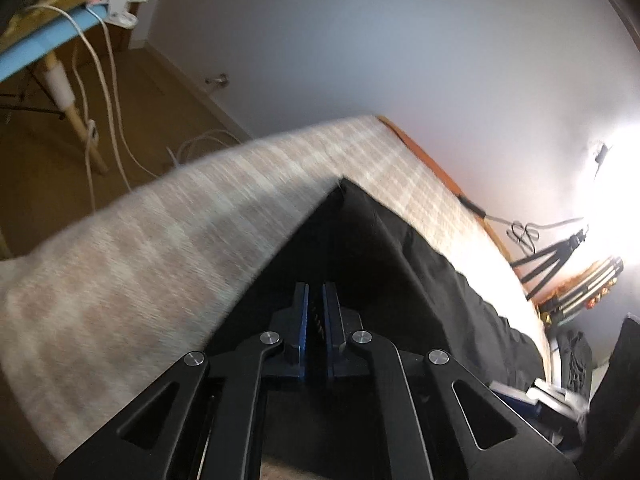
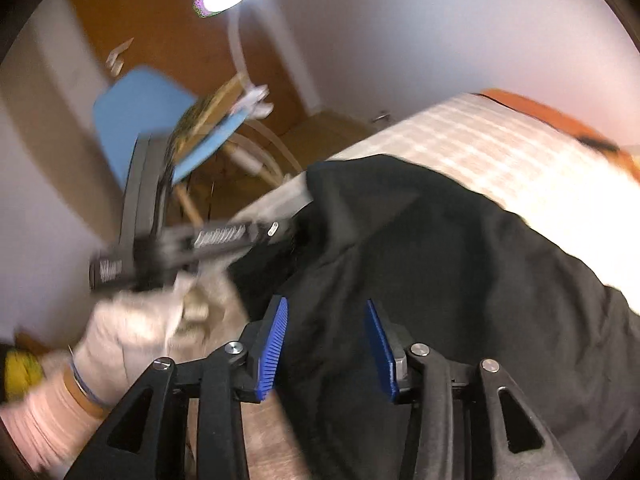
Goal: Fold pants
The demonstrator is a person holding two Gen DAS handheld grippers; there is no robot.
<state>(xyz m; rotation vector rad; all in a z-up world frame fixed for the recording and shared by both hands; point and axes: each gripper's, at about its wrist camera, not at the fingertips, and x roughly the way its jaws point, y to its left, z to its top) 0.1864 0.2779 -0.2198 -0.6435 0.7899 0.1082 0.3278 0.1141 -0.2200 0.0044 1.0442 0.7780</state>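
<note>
We have the black pants spread on the checked bed, their length running away toward two o'clock in the left wrist view. Our left gripper is pinched nearly closed on a raised fold of the cloth, which tents up to a peak at twelve o'clock. Our right gripper hangs just above the pants with jaws parted, holding nothing — so the left is the one engaged, and the fold follows it.
</note>
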